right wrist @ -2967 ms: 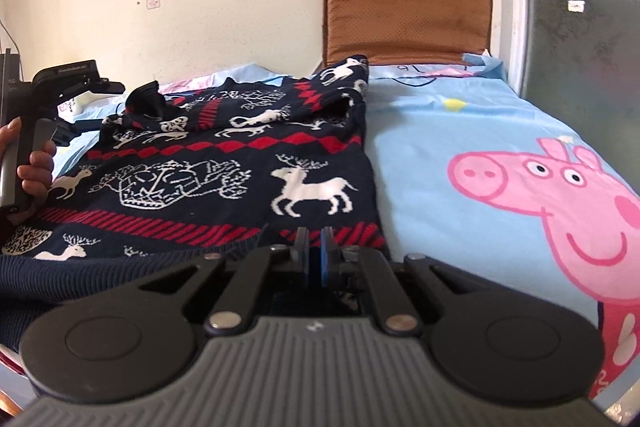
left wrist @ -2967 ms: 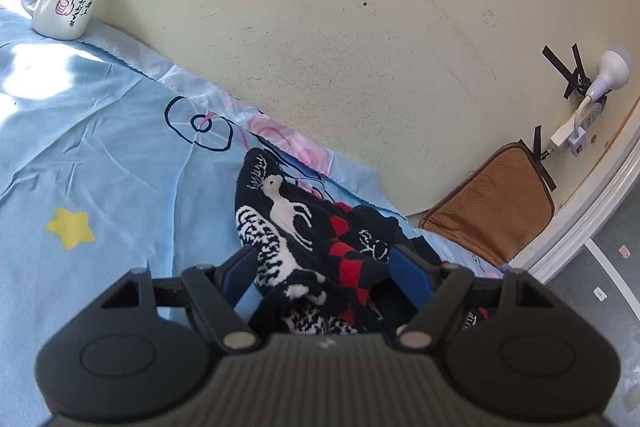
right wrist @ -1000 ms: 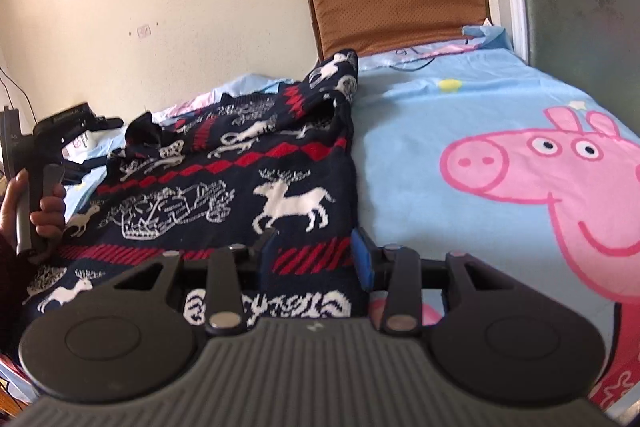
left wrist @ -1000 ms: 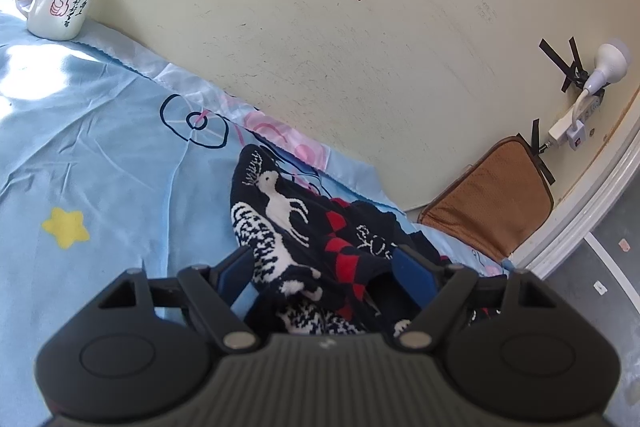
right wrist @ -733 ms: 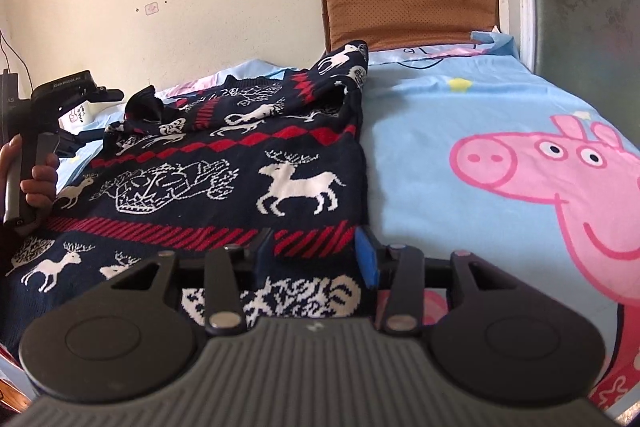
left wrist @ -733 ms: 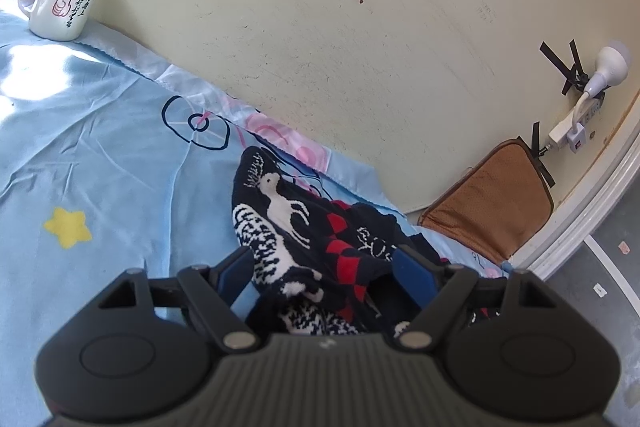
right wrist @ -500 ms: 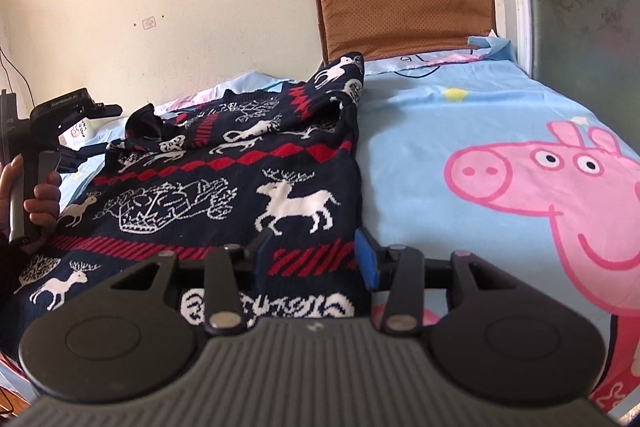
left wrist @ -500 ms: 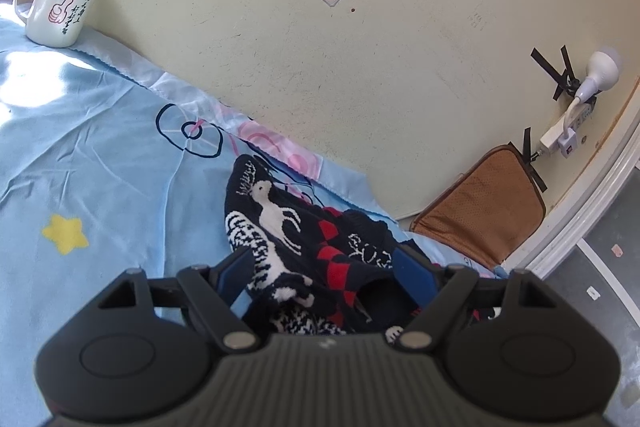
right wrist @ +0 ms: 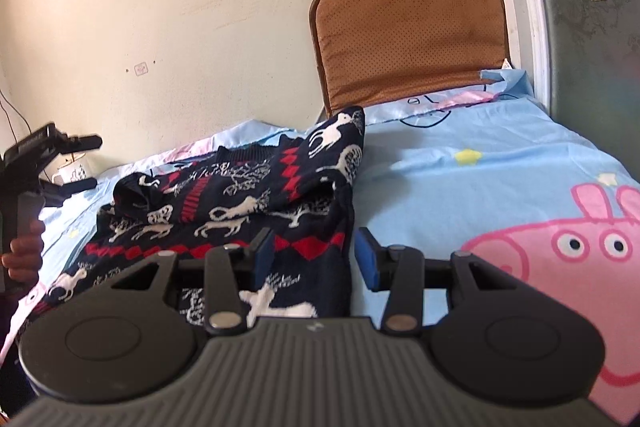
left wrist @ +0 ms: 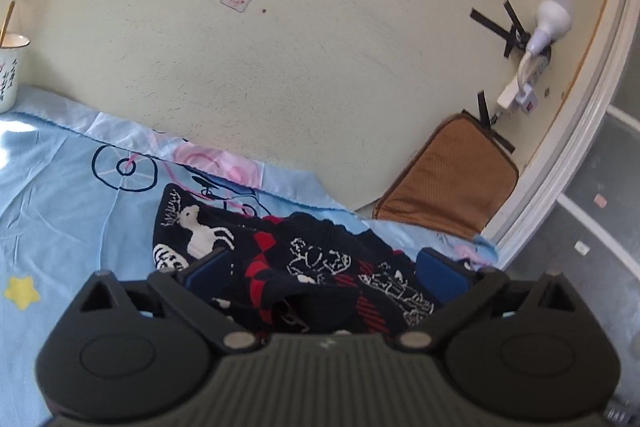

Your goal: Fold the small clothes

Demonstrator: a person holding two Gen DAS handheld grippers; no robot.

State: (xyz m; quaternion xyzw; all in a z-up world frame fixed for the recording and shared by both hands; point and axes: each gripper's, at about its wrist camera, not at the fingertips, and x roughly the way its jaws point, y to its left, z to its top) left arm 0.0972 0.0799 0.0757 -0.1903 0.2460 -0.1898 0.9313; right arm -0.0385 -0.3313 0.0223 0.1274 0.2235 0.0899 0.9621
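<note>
A small navy sweater (right wrist: 248,211) with white reindeer and red diamonds lies spread on a light blue cartoon bedsheet (right wrist: 480,187). My right gripper (right wrist: 314,261) is open, its jaws straddling the sweater's right edge just above the cloth. My left gripper (left wrist: 324,267) is open, its blue pads wide apart over the sweater's (left wrist: 304,259) bunched sleeve end. The left gripper also shows at the far left of the right wrist view (right wrist: 70,163), held in a hand.
A brown cushion (right wrist: 408,39) leans on the wall at the head of the bed. A white mug (left wrist: 10,67) stands at the far left by the wall. A power strip and lamp (left wrist: 536,39) hang on the wall. A glass door (right wrist: 592,27) borders the right.
My right gripper, shut three seconds ago, has opened and moved up along the sweater's right edge. My left gripper has stayed open and swung right over the sleeve.
</note>
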